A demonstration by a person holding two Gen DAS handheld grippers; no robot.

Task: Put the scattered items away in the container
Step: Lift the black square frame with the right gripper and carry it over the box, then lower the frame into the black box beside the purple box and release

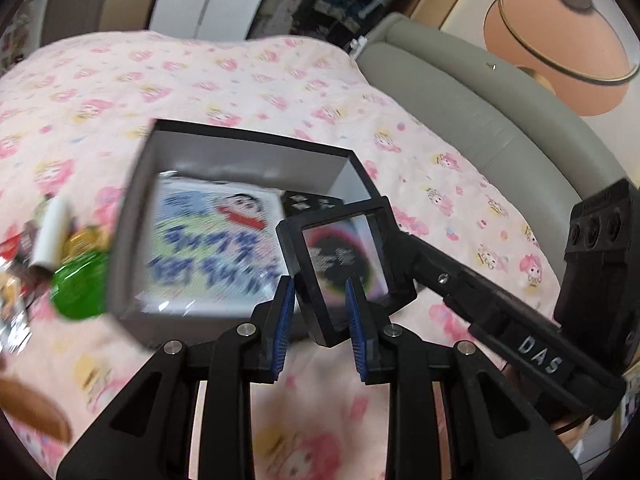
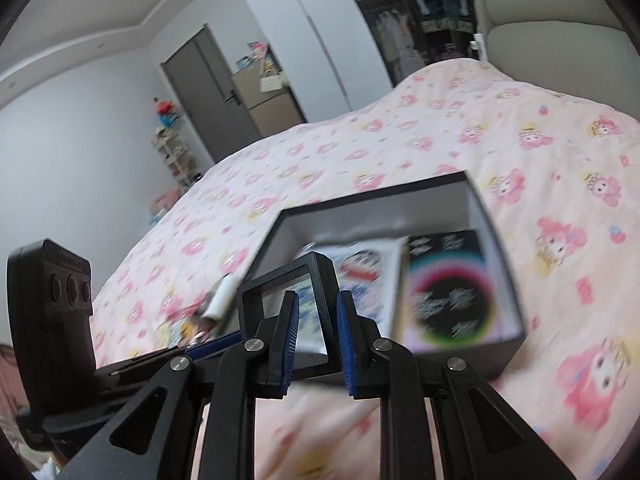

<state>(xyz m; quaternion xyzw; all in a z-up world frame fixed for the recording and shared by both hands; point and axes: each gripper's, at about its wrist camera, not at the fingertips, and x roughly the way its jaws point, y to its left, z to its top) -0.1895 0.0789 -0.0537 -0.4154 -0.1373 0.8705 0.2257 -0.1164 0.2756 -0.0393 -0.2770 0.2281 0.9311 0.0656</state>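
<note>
A black open box (image 1: 248,140) (image 2: 496,240) lies on the pink bedspread, holding a cartoon snack packet (image 1: 208,248) (image 2: 360,268) and a dark rainbow-ring card (image 2: 452,292). A black square frame with a clear pane (image 1: 340,268) (image 2: 288,304) hangs over the box's near edge. My left gripper (image 1: 320,320) has its blue pads on either side of the frame's lower corner. My right gripper (image 2: 318,340) is shut on the frame's right side; its arm reaches in from the right in the left wrist view (image 1: 500,312).
Loose items lie left of the box: a white tube (image 1: 52,232) (image 2: 220,298), a green wrapper (image 1: 80,284), and other packets. A grey headboard (image 1: 480,120) edges the bed on the right. A brown object (image 1: 32,408) sits at lower left.
</note>
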